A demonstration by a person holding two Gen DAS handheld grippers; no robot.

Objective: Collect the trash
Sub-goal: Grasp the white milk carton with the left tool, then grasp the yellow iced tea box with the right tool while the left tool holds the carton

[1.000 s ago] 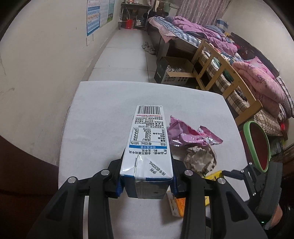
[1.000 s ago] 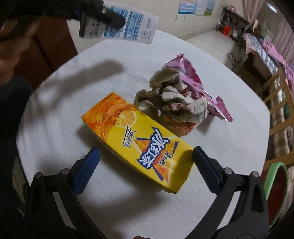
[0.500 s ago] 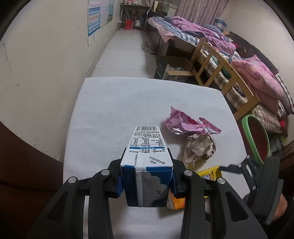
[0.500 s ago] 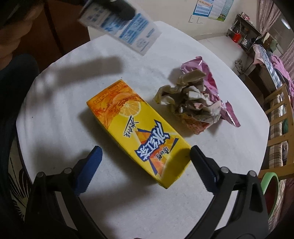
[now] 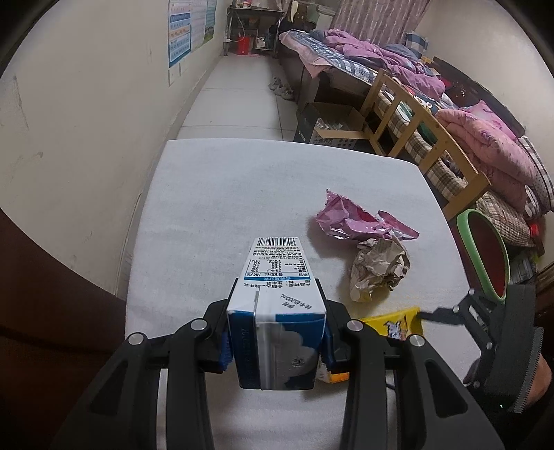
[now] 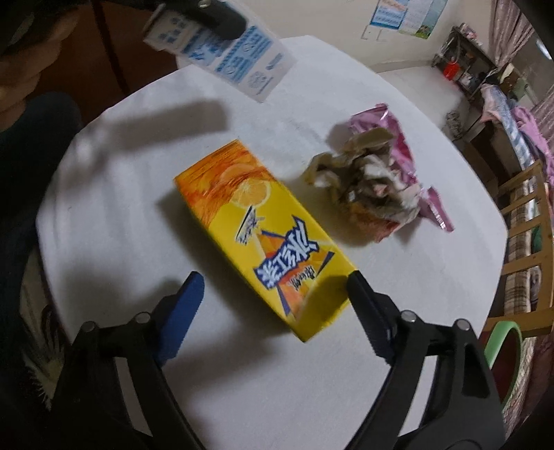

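Left wrist view: the left gripper pinches a blue-and-white milk carton above the white table. Right gripper, jaws spread and just closing, straddles the yellow juice carton near crumpled paper.

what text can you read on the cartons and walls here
"每100mL" and "NRV%": table header on the blue and white milk carton, shown upside down.
Barcode digits and other small print there: too small.
Large blue and white Chinese lettering on the yellow juice carton: blurred.
Wall posters: unreadable.
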